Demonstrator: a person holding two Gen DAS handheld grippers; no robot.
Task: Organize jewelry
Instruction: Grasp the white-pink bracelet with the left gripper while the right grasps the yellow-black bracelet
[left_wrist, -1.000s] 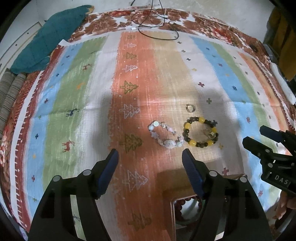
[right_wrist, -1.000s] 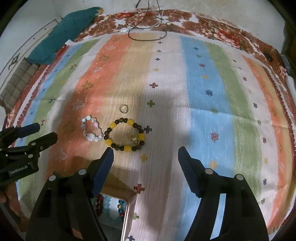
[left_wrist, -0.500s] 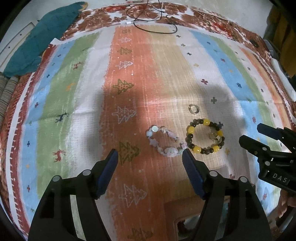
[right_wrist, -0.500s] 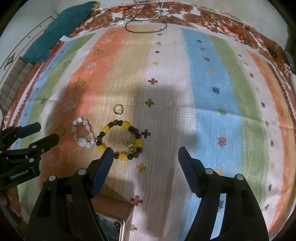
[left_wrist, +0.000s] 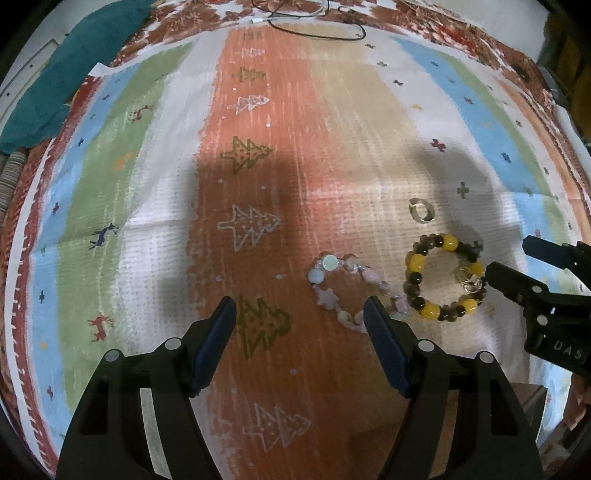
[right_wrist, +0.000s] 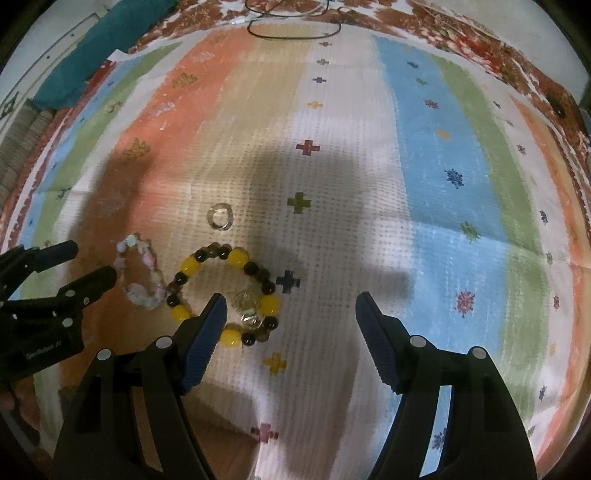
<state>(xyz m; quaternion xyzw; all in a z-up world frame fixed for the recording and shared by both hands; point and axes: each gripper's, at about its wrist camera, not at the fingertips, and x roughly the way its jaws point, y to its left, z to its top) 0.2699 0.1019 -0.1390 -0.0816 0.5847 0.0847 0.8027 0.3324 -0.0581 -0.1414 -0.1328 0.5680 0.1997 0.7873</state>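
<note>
A yellow-and-dark bead bracelet (left_wrist: 443, 282) (right_wrist: 225, 291) lies on the striped cloth, with a small clear ring charm (right_wrist: 248, 308) inside its loop. A pale pink-and-white bead bracelet (left_wrist: 351, 291) (right_wrist: 142, 275) lies just left of it. A small silver ring (left_wrist: 422, 211) (right_wrist: 219, 218) lies beyond both. My left gripper (left_wrist: 299, 317) is open and empty, its right finger at the pale bracelet's near end. My right gripper (right_wrist: 290, 314) is open and empty, its left finger over the yellow bracelet's near edge.
The wooden corner of a box (left_wrist: 528, 402) (right_wrist: 221, 454) shows at the bottom edge of both views. A black cable (left_wrist: 314, 26) lies at the cloth's far end. A teal cloth (left_wrist: 62, 74) lies at the far left, off the striped cloth (right_wrist: 424, 147).
Both grippers have moved forward and down toward the jewelry. The bracelets now sit at the fingertips, and the box has slid almost out of view below.
</note>
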